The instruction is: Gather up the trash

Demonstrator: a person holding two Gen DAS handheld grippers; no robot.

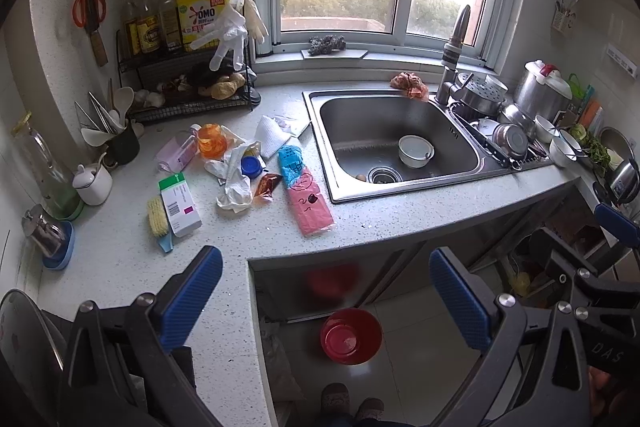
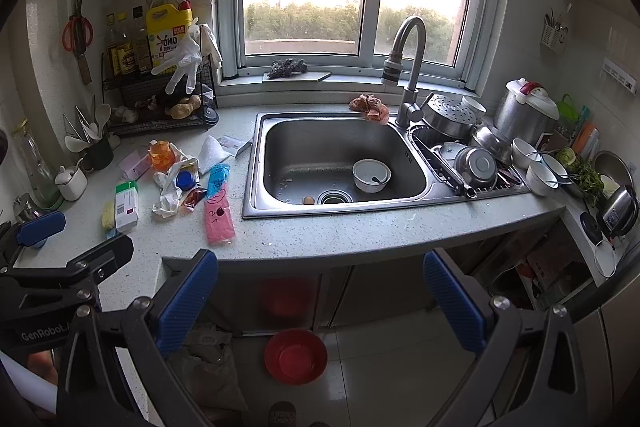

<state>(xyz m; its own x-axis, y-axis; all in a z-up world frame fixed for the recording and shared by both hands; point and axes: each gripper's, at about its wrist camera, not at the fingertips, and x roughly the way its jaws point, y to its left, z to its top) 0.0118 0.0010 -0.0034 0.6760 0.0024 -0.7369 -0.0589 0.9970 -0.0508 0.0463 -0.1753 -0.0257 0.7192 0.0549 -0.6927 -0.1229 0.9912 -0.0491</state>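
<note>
Trash lies in a heap on the speckled counter (image 1: 360,219) left of the sink: a pink-and-blue plastic bag (image 1: 306,193), a crumpled white glove (image 1: 234,183), a blue cap (image 1: 251,167), a small brown sachet (image 1: 267,185), an orange wrapper (image 1: 212,141), a white tissue (image 1: 270,137) and a green-white box (image 1: 180,205). The same heap shows in the right wrist view, with the bag (image 2: 218,211) and box (image 2: 126,205). My left gripper (image 1: 326,299) is open and empty, short of the counter edge. My right gripper (image 2: 320,297) is open and empty, in front of the counter.
A steel sink (image 1: 394,143) holds a white bowl (image 1: 416,151); a crumpled orange rag (image 1: 408,83) lies behind it. Dishes fill the drainer (image 1: 504,135). A wire rack (image 1: 188,83) with bottles stands at back left. A red basin (image 1: 351,335) sits on the floor below.
</note>
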